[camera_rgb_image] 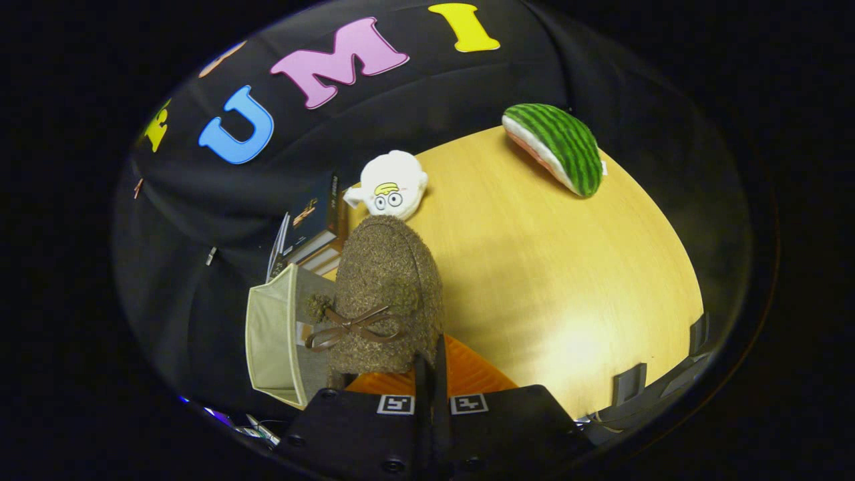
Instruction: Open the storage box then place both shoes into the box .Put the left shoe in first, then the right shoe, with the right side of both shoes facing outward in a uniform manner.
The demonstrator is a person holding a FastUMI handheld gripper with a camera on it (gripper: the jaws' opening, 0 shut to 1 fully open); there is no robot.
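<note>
Gripping shoe [387, 294], gripper [431, 374] apparently above box [270, 341].

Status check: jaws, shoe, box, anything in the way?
Gripper jaws shut on brown shoe. Storage box open beside it. Plush toy beyond, not blocking.

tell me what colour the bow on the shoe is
Dark brown bow on the fuzzy brown shoe, gripper view.

1. A light wooden table [548, 267] carries the things.
2. A plush watermelon slice [558, 147] lies near its far edge.
3. A white plush toy [394, 184] sits at the far left edge.
4. Books [314, 234] rest by the left edge, near a beige box [274, 334].
</note>
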